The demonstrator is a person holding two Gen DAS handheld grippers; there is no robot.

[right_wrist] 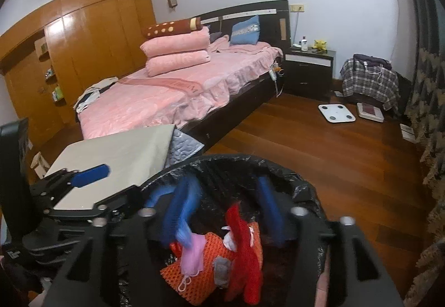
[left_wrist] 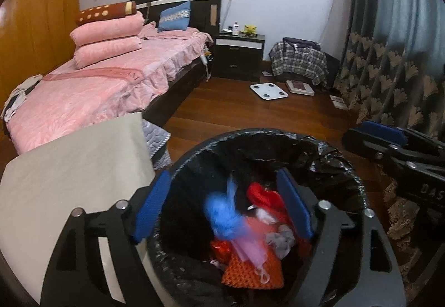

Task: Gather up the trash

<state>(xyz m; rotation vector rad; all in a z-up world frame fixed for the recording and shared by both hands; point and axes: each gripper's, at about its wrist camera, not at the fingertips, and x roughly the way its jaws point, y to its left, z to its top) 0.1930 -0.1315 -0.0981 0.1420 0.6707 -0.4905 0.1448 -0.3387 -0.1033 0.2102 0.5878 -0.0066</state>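
Note:
A round trash bin lined with a black bag sits on the wood floor below both grippers. Inside lie an orange mesh piece, red fabric, a pink mask and a blurred blue piece. My left gripper is open over the bin mouth, nothing between its blue pads. My right gripper is open over the bin too, its pads blurred. In the right wrist view the left gripper's blue pad shows at left.
A beige board lies left of the bin. A bed with pink bedding stands behind it. A white scale, a nightstand and a patterned curtain are further off.

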